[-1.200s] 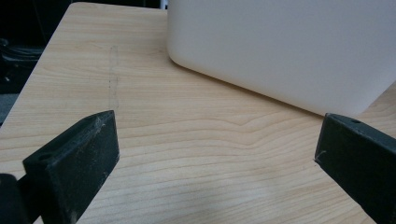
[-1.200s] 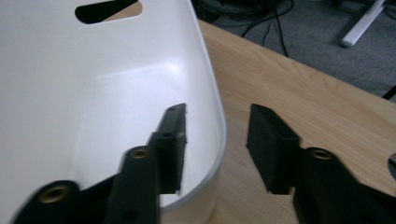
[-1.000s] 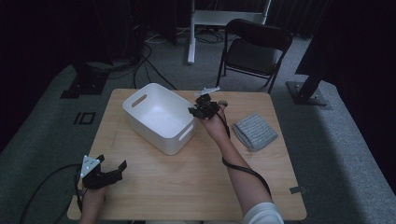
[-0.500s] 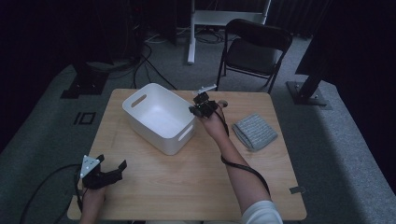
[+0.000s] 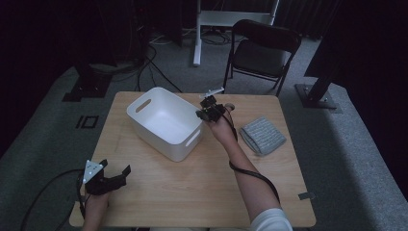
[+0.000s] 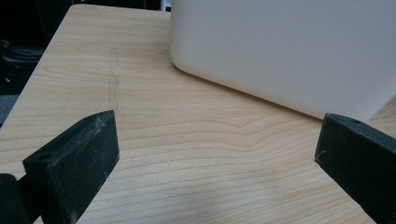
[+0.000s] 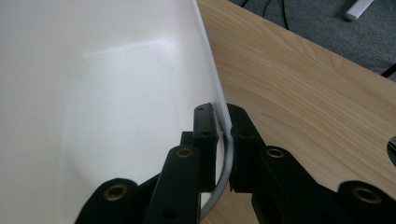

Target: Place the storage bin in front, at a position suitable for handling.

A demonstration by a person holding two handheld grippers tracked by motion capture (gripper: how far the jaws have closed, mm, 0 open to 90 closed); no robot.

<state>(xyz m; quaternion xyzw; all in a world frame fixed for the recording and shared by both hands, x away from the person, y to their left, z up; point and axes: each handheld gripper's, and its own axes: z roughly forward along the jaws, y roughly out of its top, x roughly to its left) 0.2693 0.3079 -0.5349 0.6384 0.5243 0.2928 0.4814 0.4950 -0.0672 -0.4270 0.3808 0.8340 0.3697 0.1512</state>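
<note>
A white plastic bin point(image 5: 163, 120) with handle slots stands on the wooden table point(image 5: 202, 187), toward the back left of centre. My right gripper point(image 5: 201, 113) is shut on the bin's right rim point(image 7: 219, 105), one jaw inside the wall and one outside. The bin's smooth inner wall point(image 7: 93, 93) spreads to the left of those jaws. My left gripper point(image 5: 121, 174) rests near the table's front left corner, open, with bare wood between its jaws. Ahead of it I see the bin's outer wall point(image 6: 289, 46).
A folded grey cloth point(image 5: 262, 135) lies on the table to the right of my right hand. Behind the table stand a black folding chair point(image 5: 260, 50) and a white stand base point(image 5: 231, 19). Cables run across the grey carpet point(image 5: 57, 139).
The right gripper stays clamped on the bin's rim; the bin and both hands have barely shifted.
</note>
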